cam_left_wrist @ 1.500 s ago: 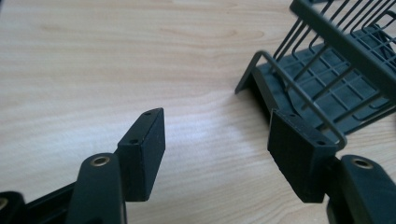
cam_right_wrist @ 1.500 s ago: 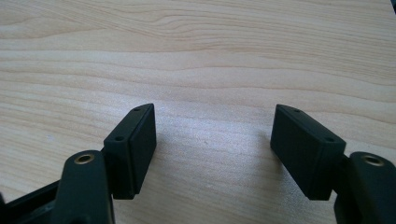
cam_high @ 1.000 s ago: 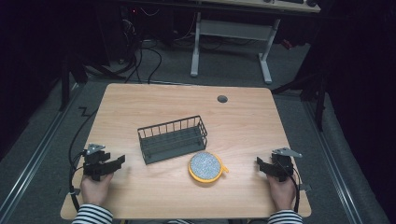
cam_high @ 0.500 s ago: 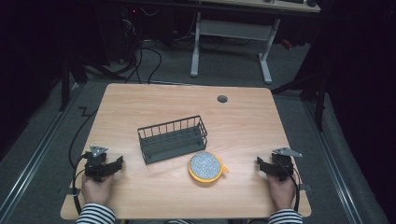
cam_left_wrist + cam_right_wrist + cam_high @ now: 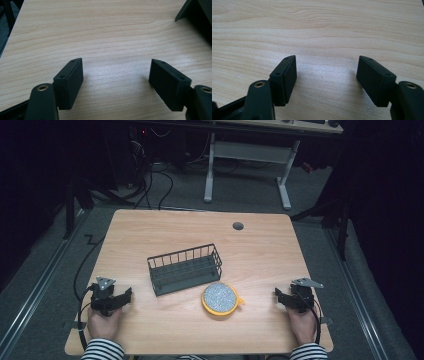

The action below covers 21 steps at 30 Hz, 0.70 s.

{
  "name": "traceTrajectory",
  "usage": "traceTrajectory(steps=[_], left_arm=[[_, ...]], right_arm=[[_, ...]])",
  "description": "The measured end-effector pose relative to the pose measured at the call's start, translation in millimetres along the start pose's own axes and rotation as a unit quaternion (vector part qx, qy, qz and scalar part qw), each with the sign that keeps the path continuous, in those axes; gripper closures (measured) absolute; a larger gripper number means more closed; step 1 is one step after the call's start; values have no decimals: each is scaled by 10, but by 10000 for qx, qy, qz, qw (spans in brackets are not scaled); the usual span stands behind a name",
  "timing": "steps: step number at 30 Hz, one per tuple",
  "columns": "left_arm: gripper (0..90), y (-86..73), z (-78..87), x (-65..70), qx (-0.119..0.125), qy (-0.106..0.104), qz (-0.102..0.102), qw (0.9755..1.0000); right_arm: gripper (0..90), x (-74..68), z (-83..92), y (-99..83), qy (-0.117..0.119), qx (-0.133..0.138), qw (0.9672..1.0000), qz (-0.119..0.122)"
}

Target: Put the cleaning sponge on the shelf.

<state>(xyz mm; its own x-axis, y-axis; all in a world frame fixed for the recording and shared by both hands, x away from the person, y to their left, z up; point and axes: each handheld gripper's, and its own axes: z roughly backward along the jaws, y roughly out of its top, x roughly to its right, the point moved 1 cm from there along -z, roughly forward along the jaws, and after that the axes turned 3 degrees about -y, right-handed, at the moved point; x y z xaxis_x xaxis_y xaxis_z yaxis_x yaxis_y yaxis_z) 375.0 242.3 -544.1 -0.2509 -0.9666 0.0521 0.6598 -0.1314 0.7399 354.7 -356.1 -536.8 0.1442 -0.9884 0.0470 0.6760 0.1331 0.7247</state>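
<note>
Left gripper [image 5: 119, 297] and right gripper [image 5: 282, 297] jaws were wide open, empty, over bare table [image 5: 260, 250]. Neither had moved since the earlier frames.

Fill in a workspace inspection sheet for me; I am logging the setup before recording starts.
Surface: wooden table, bare apart from a grommet hole.
Job's things: dark wire basket at centre; yellow-rimmed round dish of speckled grey, right of its front.
Clutter: nothing seen.
Grippers: left hand-held gripper and right hand-held gripper both open, holding nothing, low at the near corners.
Cables: black cable off the table's left edge.
Surroundings: dark room, white desk frame behind.
</note>
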Motion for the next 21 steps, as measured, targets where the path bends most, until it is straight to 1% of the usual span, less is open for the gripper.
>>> traceTrajectory(steps=[2, 3, 4, 5, 6, 7, 8, 9, 14, 15, 16, 18, 21], left_arm=[[279, 0, -1, 1, 2, 4, 4, 10000], [279, 0, 0, 1, 0, 7, 5, 10000], [279, -1, 0, 3, 0, 13, 7, 10000], [279, -1, 1, 2, 0, 10, 8, 10000], [279, 0, 1, 2, -1, 9, 9, 10000], [279, -1, 1, 2, 2, 8, 10, 10000], [279, -1, 2, 2, -1, 8, 10, 10000], [278, -2, 3, 3, -9, 10, 2, 10000], [268, -3, 4, 1, -11, -27, 3, 10000], [266, -3, 3, 1, -4, -30, 5, 10000], [264, -3, 3, 0, -4, -34, 4, 10000], [263, -3, 2, 0, 9, -41, 17, 10000], [262, -4, 2, -2, 16, -50, 30, 10000]], right_arm=[[329, -1, 0, 0, 0, 0, 10000, 3], [349, 0, 1, 2, -3, -8, 10000, 1], [379, 3, 10, 16, -34, -74, 10000, -8], [388, 1, 20, 39, -63, -198, 9998, -61], [392, 1, 21, 64, -38, -297, 9995, -83], [407, -1, 25, 79, 12, -339, 9993, -121], [404, -3, 31, 90, 79, -355, 9992, -146], [404, -8, 33, 104, 139, -366, 9991, -128], [405, -91, 114, 208, 591, -191, 9980, -113], [405, -127, 127, 239, 690, -223, 9973, -109], [417, -149, 132, 258, 722, -246, 9971, -52], [432, -215, 144, 297, 721, -203, 9971, 107], [438, -269, 135, 348, 860, -251, 9959, 133]])
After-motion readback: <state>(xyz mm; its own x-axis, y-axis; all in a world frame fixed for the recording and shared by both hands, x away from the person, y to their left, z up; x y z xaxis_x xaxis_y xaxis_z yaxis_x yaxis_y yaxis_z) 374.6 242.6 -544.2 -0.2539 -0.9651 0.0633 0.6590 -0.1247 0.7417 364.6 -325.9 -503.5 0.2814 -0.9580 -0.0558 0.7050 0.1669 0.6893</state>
